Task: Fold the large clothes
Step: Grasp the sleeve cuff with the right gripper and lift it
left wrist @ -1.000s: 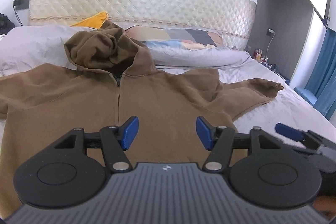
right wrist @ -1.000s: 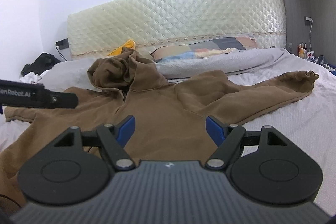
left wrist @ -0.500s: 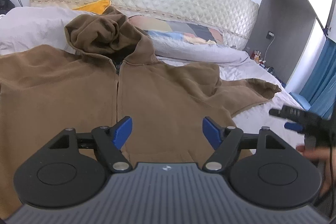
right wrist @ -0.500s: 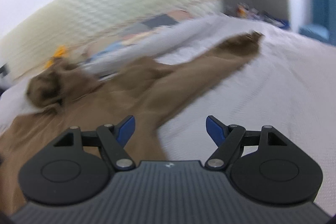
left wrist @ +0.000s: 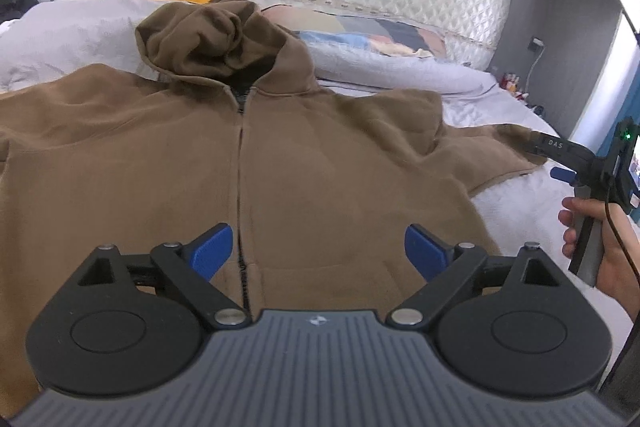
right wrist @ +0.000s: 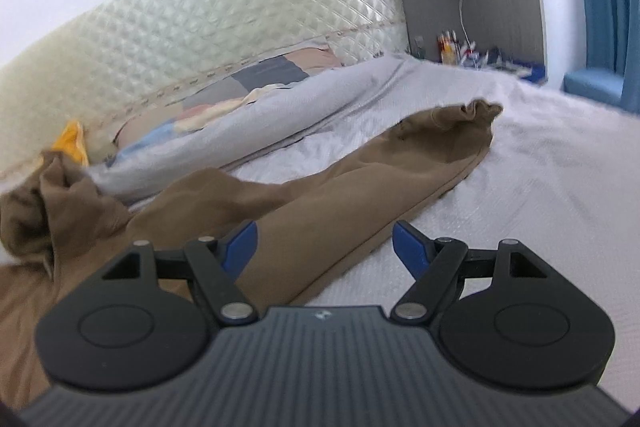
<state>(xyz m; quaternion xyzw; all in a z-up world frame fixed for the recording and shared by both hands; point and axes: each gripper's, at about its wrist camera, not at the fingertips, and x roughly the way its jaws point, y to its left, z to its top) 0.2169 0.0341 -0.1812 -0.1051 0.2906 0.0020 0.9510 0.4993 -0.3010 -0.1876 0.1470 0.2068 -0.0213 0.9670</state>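
The brown zip-front fleece hoodie (left wrist: 280, 147) looks soft, bulky, floppy – best taken at the cuff (right wrist: 472, 115), one o'clock of the right gripper (right wrist: 325, 241); both it and the left gripper (left wrist: 318, 247), just widened, stand apart, empty.

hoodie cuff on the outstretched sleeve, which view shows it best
The right wrist view: the cuff lies unobstructed ahead of the open right gripper, its gathered edge visible. In the left wrist view the right gripper's black body hides that sleeve end, so the cuff itself doesn't show there.

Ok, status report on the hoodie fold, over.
Left gripper open, jaws just widened, nothing between, over the zipper. Right gripper open, empty, above the sleeve. Brown hoodie flat, unfolded. Nothing blocking.
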